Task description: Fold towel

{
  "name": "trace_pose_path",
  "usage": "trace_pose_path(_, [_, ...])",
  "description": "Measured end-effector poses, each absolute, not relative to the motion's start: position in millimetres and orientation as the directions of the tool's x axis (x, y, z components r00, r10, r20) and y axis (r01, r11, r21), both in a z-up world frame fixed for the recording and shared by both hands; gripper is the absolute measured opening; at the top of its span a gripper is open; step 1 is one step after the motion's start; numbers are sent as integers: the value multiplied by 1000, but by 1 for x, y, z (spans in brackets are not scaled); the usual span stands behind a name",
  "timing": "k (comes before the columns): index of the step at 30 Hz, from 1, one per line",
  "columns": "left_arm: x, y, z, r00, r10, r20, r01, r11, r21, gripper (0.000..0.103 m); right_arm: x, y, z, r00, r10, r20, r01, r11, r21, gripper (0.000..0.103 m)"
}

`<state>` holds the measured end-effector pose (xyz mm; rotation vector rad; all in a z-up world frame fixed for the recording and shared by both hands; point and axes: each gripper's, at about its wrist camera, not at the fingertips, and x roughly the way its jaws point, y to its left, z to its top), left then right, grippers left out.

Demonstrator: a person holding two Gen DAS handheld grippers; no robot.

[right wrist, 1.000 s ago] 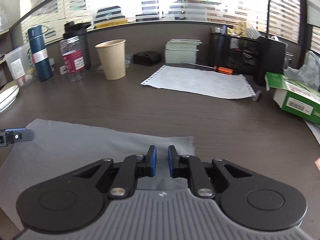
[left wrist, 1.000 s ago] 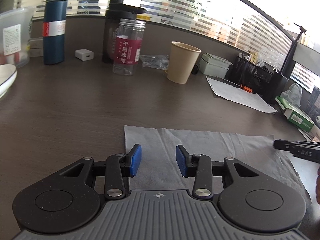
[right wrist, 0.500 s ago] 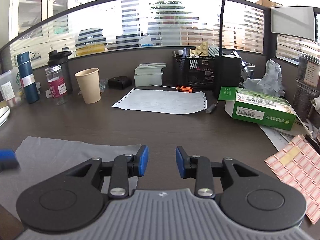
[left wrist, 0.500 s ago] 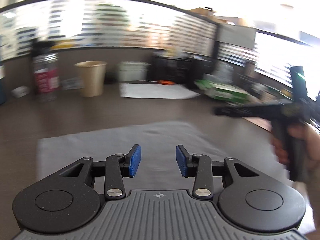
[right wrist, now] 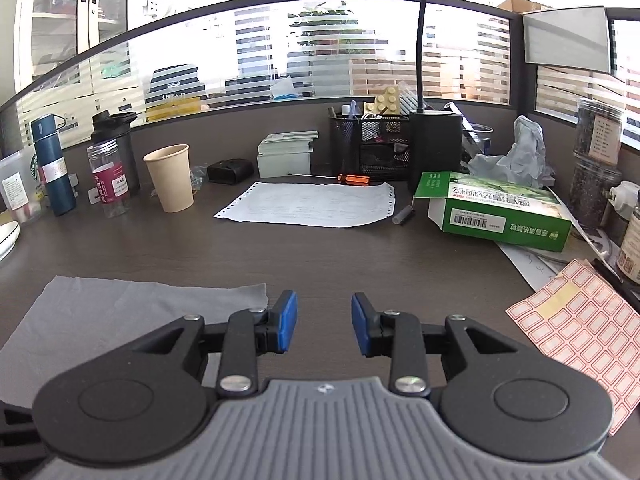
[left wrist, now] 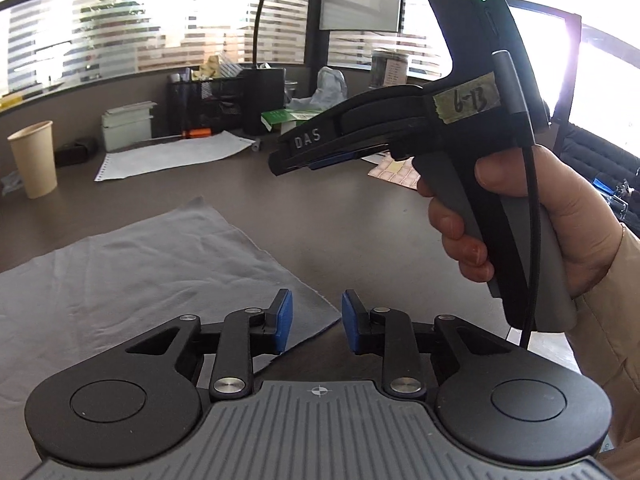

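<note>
Towel: I count one grey towel [left wrist: 132,276] lying flat on my worktop [right wrist: 320,256].
Left gripper [left wrist: 316,322]: gaping wide, holding nothing.
Right gripper [right wrist: 324,326]: likewise wide, holding nothing.
Paper cup [right wrist: 170,178]: one.

A dark wood-grain worktop [right wrist: 320,256] runs up to a low grey partition [right wrist: 240,128]. Above it, frosted striped glass panels [right wrist: 360,60] glow with bright daylight. A glass-door cabinet [right wrist: 60,20] stands at far left.
</note>
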<state>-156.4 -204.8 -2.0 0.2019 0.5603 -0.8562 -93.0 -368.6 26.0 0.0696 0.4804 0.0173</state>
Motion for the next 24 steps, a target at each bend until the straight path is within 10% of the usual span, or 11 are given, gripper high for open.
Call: trace_pose_path(24, [-145,-211,-6,492,-655,-573,758,646,-88,5,-46,-354,16,842,145,-519,-119,989,82,34])
